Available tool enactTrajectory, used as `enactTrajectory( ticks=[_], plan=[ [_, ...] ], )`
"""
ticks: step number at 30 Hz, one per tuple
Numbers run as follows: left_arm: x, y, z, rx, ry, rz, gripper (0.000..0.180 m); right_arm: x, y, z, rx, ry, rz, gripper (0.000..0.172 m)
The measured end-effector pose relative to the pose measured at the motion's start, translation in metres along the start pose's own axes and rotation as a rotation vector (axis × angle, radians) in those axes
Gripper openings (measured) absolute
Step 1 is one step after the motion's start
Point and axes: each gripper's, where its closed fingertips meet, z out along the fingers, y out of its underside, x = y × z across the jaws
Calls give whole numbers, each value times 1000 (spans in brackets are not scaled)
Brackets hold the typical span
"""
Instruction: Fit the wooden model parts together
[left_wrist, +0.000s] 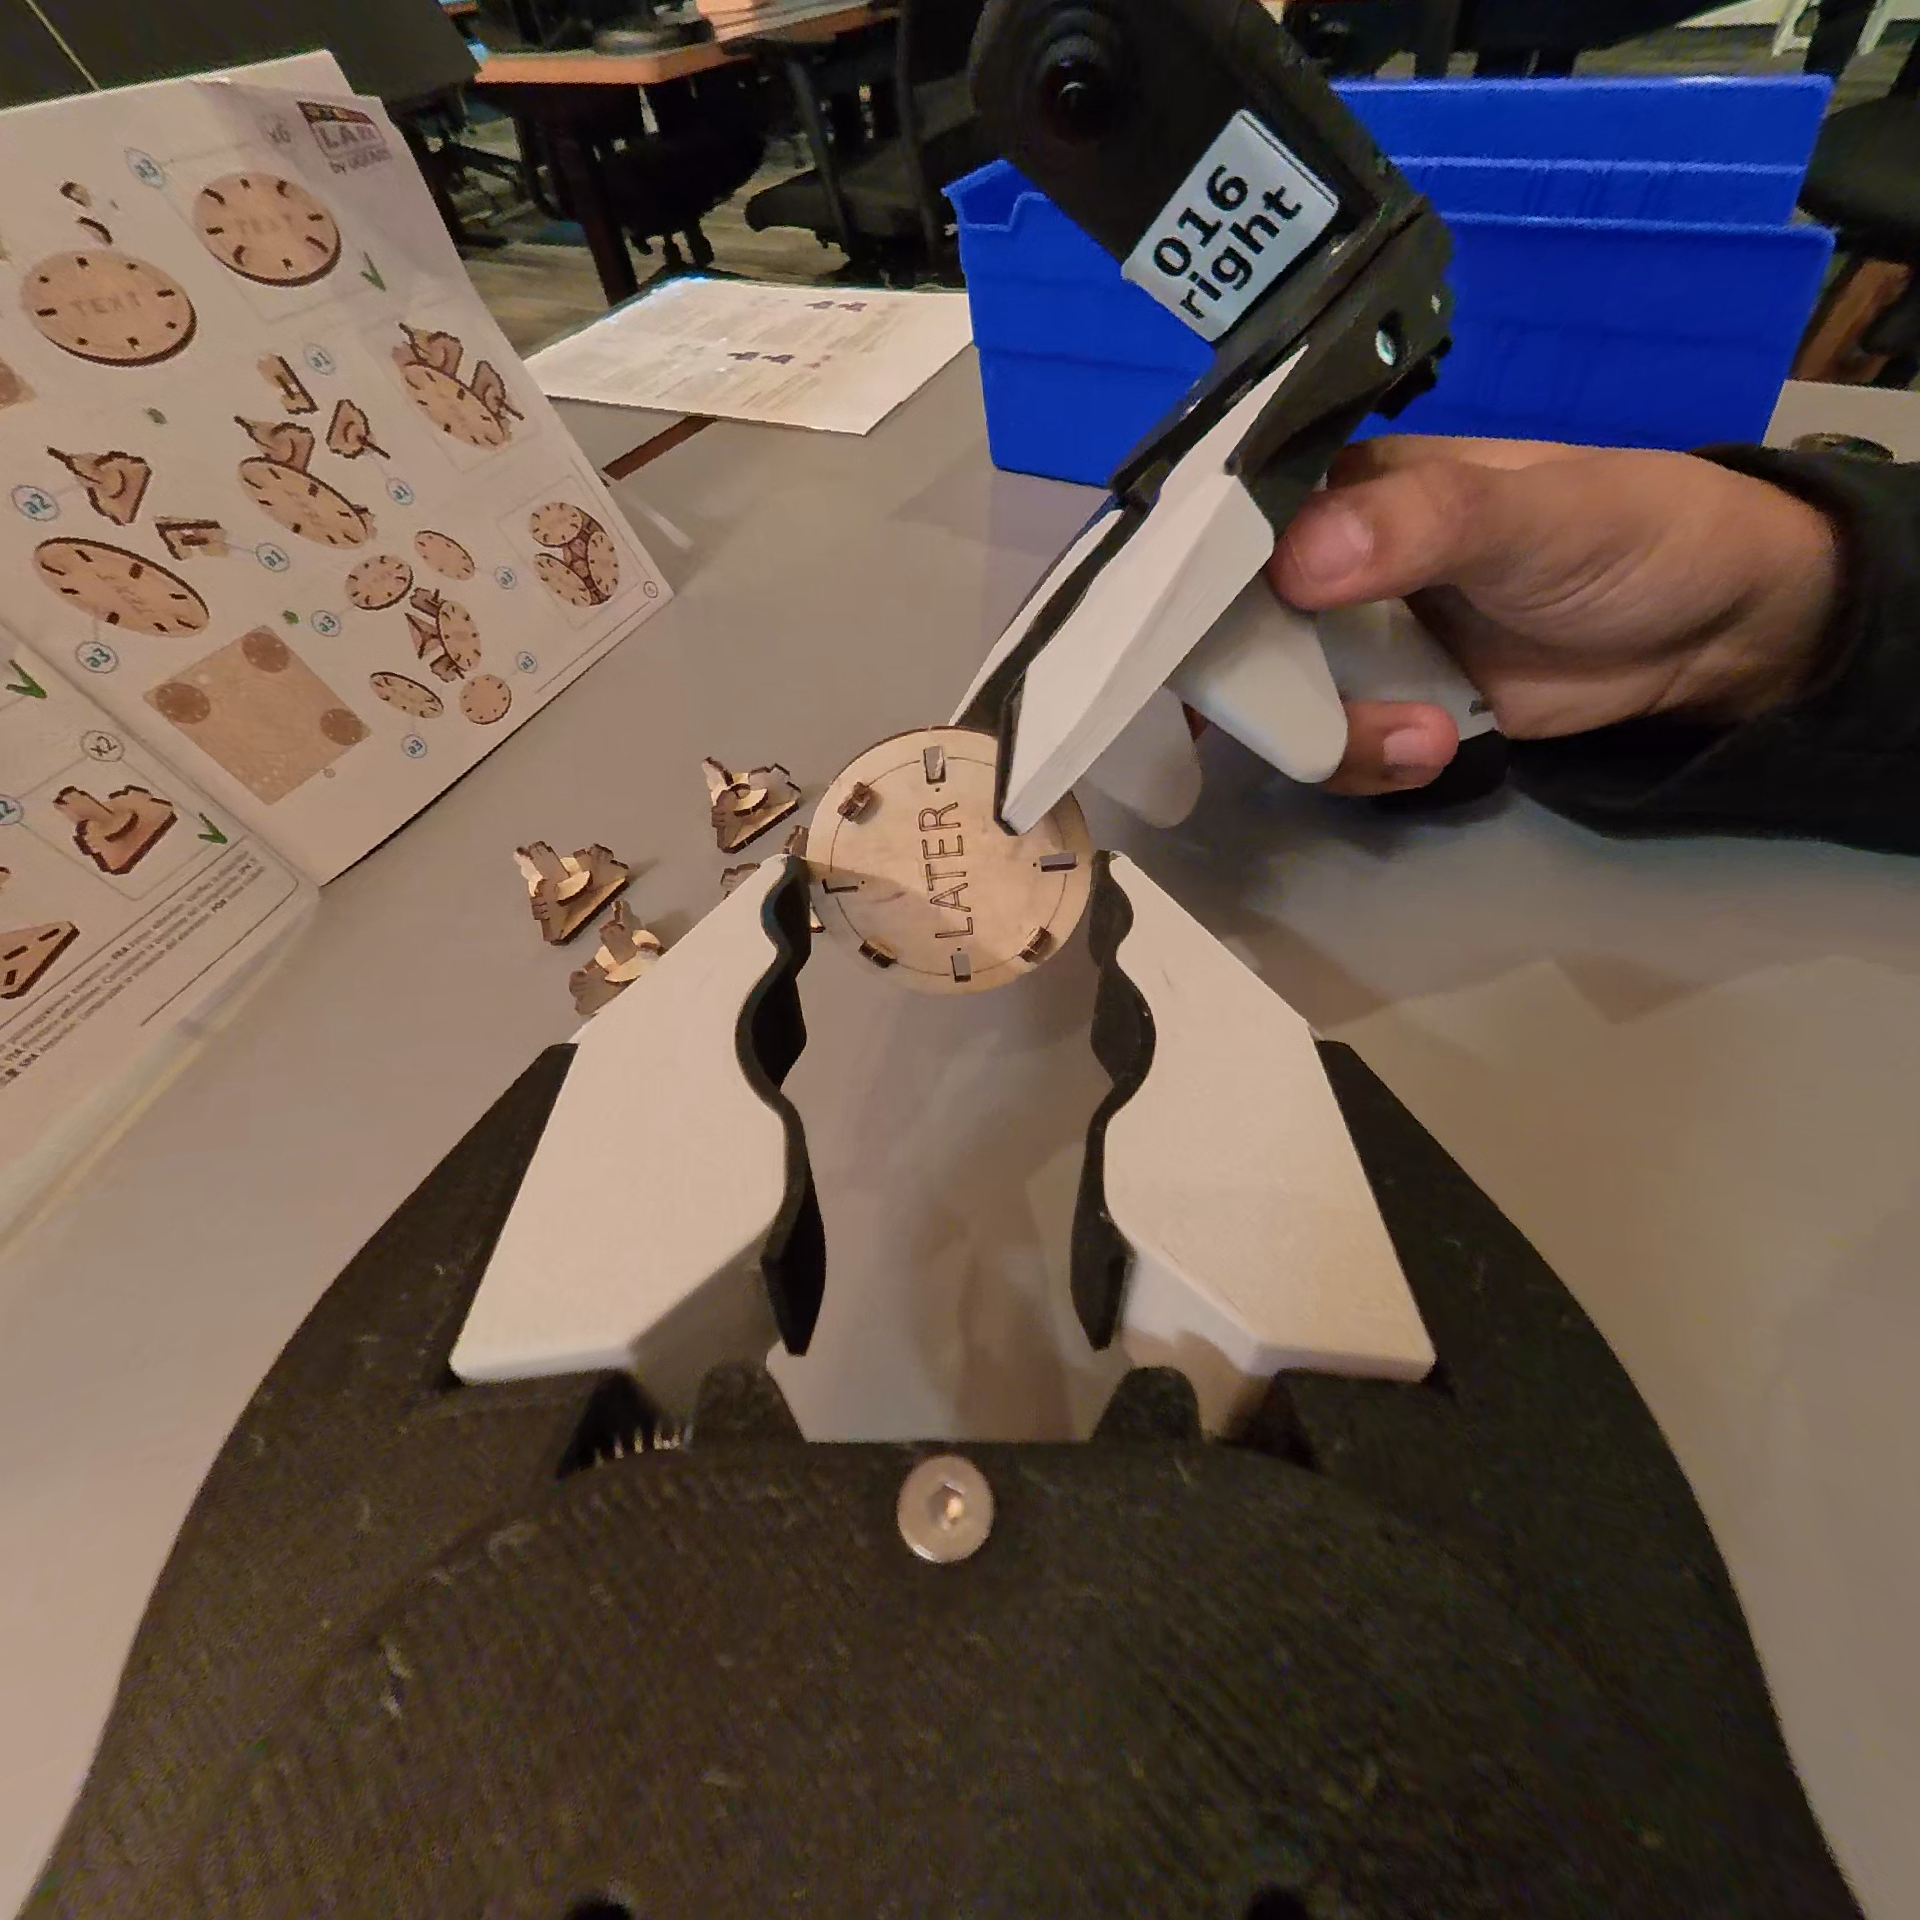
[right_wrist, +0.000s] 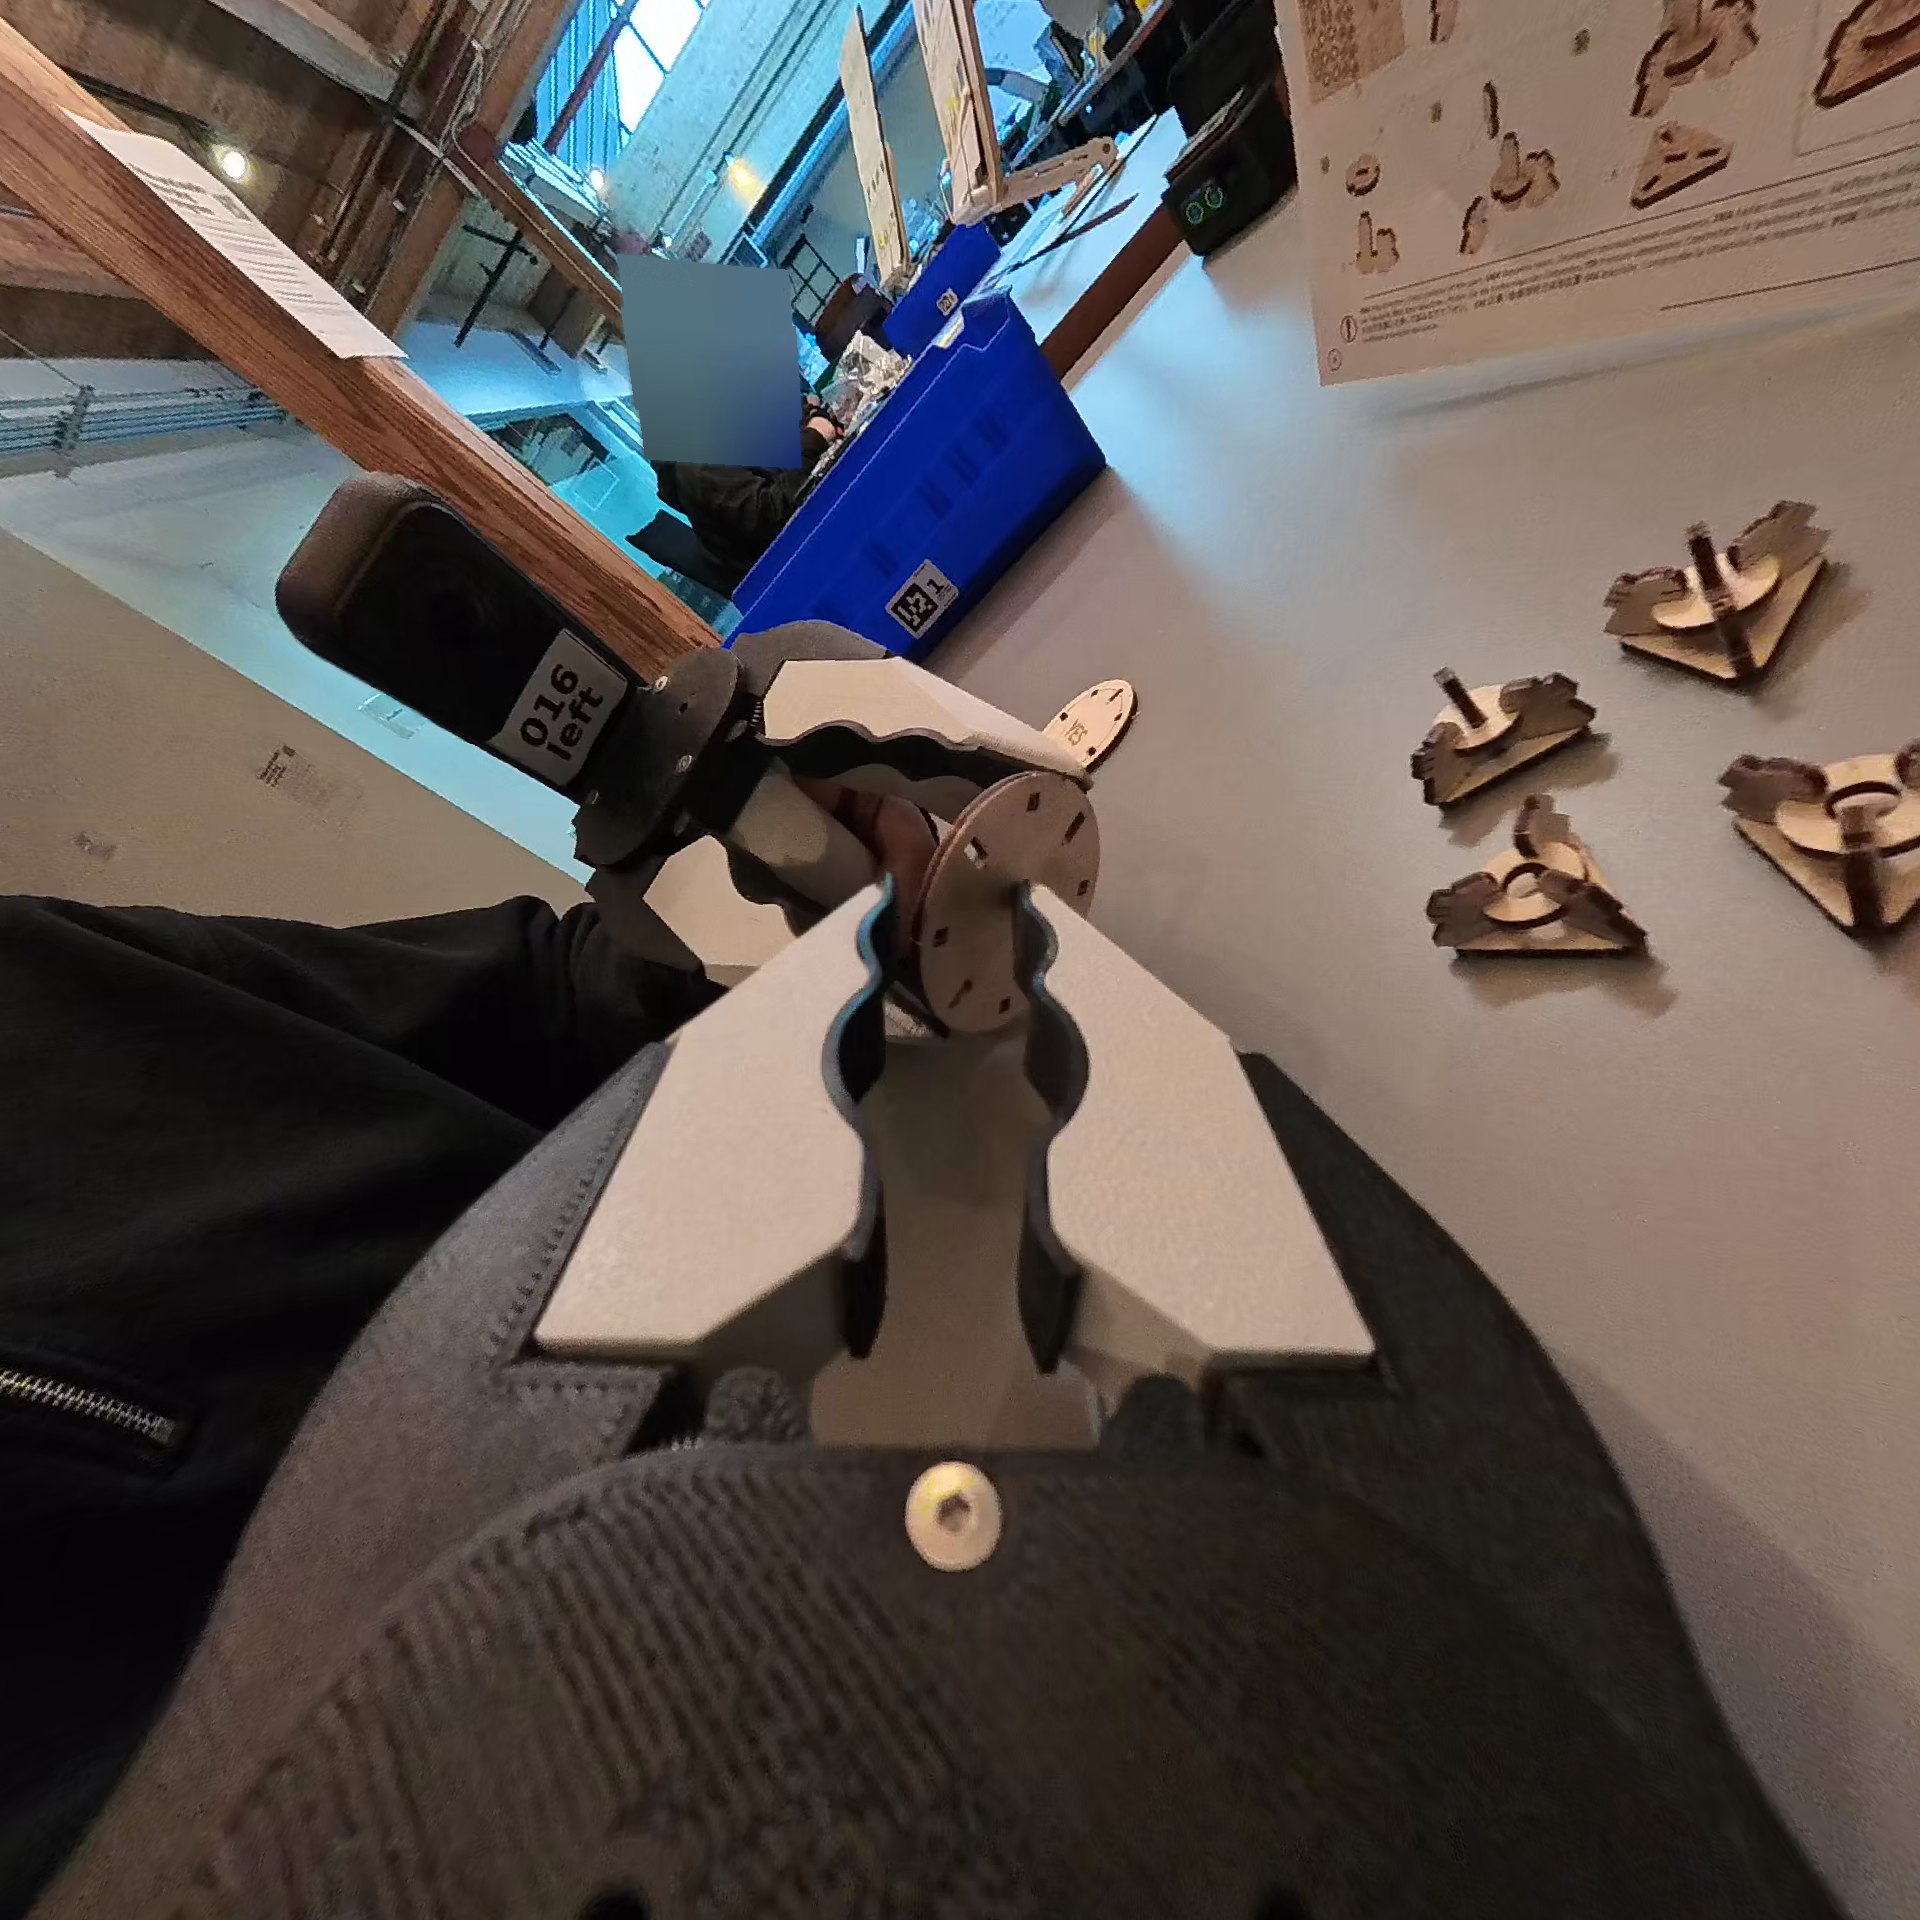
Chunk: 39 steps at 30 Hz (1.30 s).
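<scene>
A grey bench carries everything. Blue bins are stacked at its far right, and a large printed instruction sheet with drawings of wooden parts is propped up at the left.

The left gripper is held low over the middle of the bench. Its fingers are spread wide and set against opposite edges of a round wooden disc, so the disc is gripped across its width and held up off the bench, its engraved face turned toward the camera. A second layer is seen just behind that face.

The right gripper, held in a hand, is angled down from the far right. Its fingers are narrowly parted and straddle the disc's upper right rim. The near finger is laid on the face; whether the far one presses the back cannot be told.

Small triangular wooden assemblies are scattered on the bench just left of the disc, and a smaller disc lies flat beyond it.
</scene>
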Motion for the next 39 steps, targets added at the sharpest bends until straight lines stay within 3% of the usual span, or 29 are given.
enactTrajectory(
  ticks=[39],
  plan=[
    [0, 5, 1, -36, 1, -3, 55, 4, 3, 2, -35, 73, -67, 16]
  ],
)
